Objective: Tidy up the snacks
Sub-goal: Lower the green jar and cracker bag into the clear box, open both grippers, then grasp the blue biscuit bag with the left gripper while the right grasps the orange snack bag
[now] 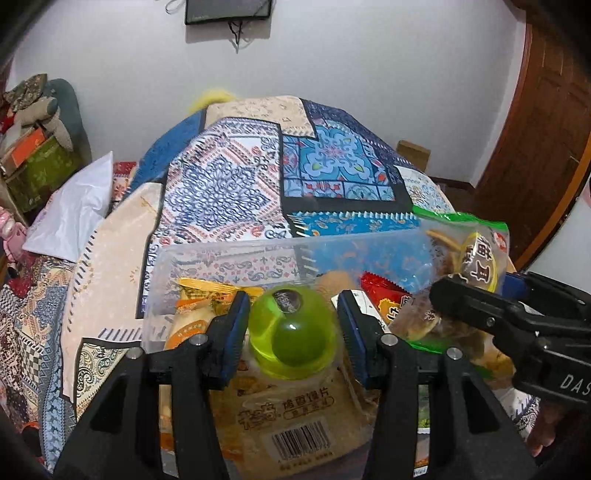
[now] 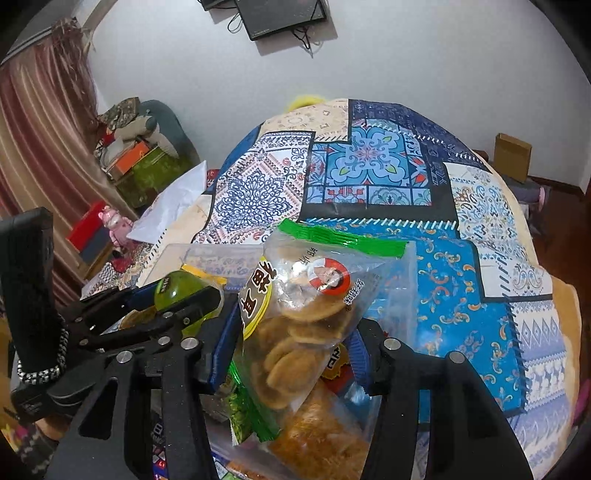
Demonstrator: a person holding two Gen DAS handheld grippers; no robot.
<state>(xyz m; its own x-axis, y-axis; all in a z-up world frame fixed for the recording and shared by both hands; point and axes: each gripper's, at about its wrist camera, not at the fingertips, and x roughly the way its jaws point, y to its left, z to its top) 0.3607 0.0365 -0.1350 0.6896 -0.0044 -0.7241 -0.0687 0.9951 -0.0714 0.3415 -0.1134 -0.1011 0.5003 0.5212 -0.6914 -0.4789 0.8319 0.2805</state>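
My left fingers (image 1: 236, 321) tilt down over the clear plastic box (image 1: 236, 254), one pad on each side of a green jelly cup (image 1: 291, 332). The pads sit right at the cup's sides, but I cannot tell whether they press it. The cup hangs above a tan snack packet (image 1: 295, 424) with a barcode, which lies in the box with a red packet (image 1: 384, 295) and yellow-wrapped ones.

Just to the right, at the same downward slant, my right fingers (image 2: 225, 347) are clamped on a clear, green-topped bag of round biscuits (image 2: 303, 317). The bag stands upright between the pads, over the right end of the box and the snacks piled there. The two tools work side by side, close together, each showing at the edge of the other's view.

Beyond the box, a blue-and-cream patchwork cloth (image 1: 221, 177) covers the tabletop. Farther back are a white wall, a dark screen (image 1: 227, 11) mounted on it, a wooden door (image 1: 535, 129) at right and striped curtains (image 2: 40, 147) at left.
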